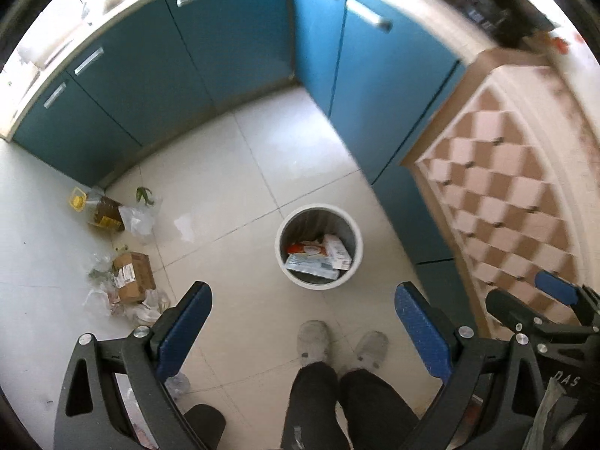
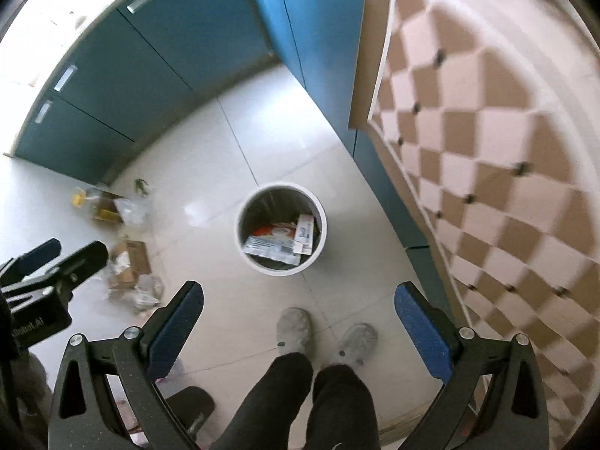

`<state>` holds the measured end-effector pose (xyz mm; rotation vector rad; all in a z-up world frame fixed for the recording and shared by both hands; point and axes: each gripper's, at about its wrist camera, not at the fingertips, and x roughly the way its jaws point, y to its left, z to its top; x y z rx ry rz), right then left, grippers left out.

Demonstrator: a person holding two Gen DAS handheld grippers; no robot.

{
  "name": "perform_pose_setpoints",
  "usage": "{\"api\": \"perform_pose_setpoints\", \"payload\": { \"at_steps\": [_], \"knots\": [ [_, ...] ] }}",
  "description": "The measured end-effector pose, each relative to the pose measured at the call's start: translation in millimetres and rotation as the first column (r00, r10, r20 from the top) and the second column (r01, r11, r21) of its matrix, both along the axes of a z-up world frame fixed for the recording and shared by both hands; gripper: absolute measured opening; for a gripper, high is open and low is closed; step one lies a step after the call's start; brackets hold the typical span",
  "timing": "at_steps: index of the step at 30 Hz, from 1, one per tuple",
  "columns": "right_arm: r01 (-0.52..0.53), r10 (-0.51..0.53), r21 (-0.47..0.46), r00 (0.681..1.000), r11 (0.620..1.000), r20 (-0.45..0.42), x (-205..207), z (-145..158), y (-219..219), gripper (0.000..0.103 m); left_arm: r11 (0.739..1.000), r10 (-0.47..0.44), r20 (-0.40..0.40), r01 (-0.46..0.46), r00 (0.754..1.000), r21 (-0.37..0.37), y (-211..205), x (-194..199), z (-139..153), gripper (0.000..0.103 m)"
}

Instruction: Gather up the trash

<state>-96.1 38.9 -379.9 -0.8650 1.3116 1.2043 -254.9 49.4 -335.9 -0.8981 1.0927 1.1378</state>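
Note:
A white round trash bin point(image 1: 288, 266) stands on the tiled floor and holds several paper and plastic wrappers; it also shows in the right wrist view point(image 2: 245, 258). Loose trash lies at the left: a cardboard box point(image 1: 134, 276) among crumpled clear plastic, and an oil bottle with a yellow cap point(image 1: 98, 212) beside a plastic bag point(image 1: 140, 217). My left gripper point(image 1: 302, 330) is open and empty, held high above the floor. My right gripper point(image 2: 298, 328) is open and empty too, beside the left one.
Blue cabinets point(image 1: 157, 71) line the back and right side. A checkered tiled wall point(image 2: 487, 150) is close on the right. The person's legs and grey shoes point(image 1: 313, 339) stand just in front of the bin. More plastic lies by the left finger point(image 1: 178, 382).

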Motion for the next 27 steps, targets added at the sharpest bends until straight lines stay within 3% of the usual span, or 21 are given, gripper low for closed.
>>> {"api": "perform_pose_setpoints", "payload": {
  "at_steps": [5, 10, 18, 27],
  "knots": [
    [0.004, -0.004, 0.096, 1.000, 0.995, 0.005, 8, 109, -34, 0.103, 0.997, -0.029, 0.041, 0.026, 0.999, 0.069, -34, 7, 78, 0.100],
    [0.008, -0.009, 0.181, 1.000, 0.983, 0.005, 18, 194, -64, 0.103, 0.992, -0.036, 0.097, 0.024, 0.995, 0.124, -56, 6, 132, 0.100],
    [0.003, 0.013, 0.259, 0.998, 0.966, -0.059, 28, 287, -105, 0.103, 0.986, -0.060, 0.238, 0.021, 0.969, 0.164, -83, -2, 197, 0.100],
    [-0.034, 0.073, 0.301, 0.990, 0.953, -0.122, 25, 335, -120, 0.103, 0.986, -0.061, 0.343, 0.004, 0.937, 0.166, -103, -19, 238, 0.100]
  ]
}}
